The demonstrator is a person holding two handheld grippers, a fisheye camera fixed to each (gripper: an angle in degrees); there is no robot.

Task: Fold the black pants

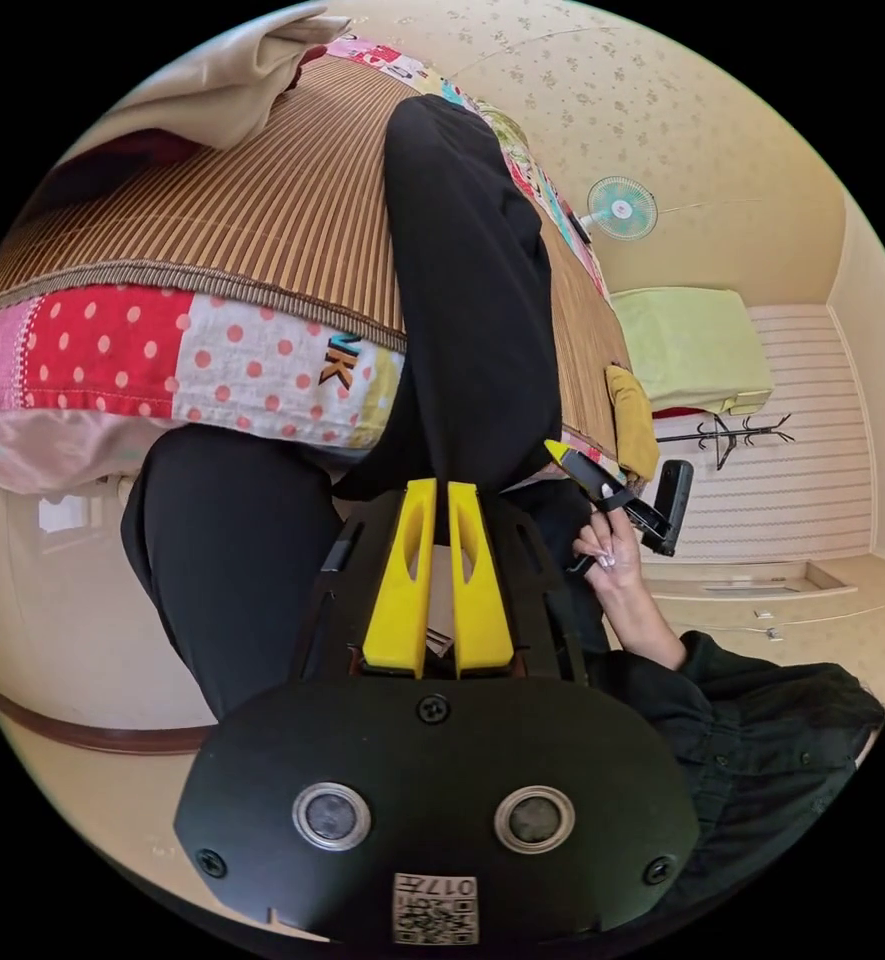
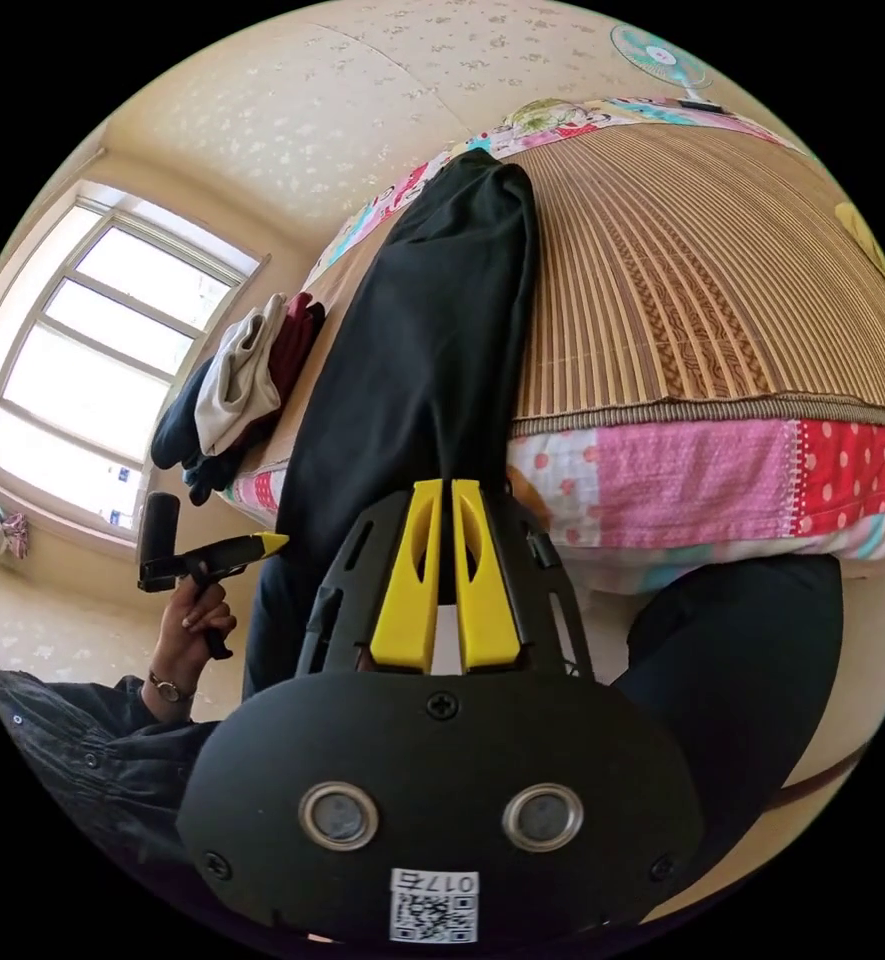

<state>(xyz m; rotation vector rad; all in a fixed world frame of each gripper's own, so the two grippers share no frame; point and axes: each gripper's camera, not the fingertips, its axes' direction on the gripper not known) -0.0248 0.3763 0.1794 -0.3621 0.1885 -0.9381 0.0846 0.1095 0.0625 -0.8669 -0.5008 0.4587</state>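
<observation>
The black pants [image 1: 472, 300] lie as a long narrow strip across a striped brown mat [image 1: 262, 220] on a bed, and one end comes over the bed's edge to me. My left gripper [image 1: 442, 492] has its yellow jaws nearly together, with black cloth pinched at their tips. In the right gripper view the black pants [image 2: 422, 350] run the same way, and my right gripper [image 2: 440, 492] is shut on that near end too. A hand holds the right gripper [image 1: 602, 485] at the pants' edge. The left gripper [image 2: 217, 555] shows likewise, in the other hand.
A patchwork quilt [image 1: 112, 350] with polka dots hangs under the mat. A pile of beige, dark red and navy clothes [image 2: 247, 385] sits on the bed near a window [image 2: 102, 370]. A yellow cloth [image 1: 632, 420], a fan [image 1: 622, 208] and a coat rack [image 1: 727, 435] are nearby. The person's dark-clothed leg [image 2: 742, 650] is below the bed edge.
</observation>
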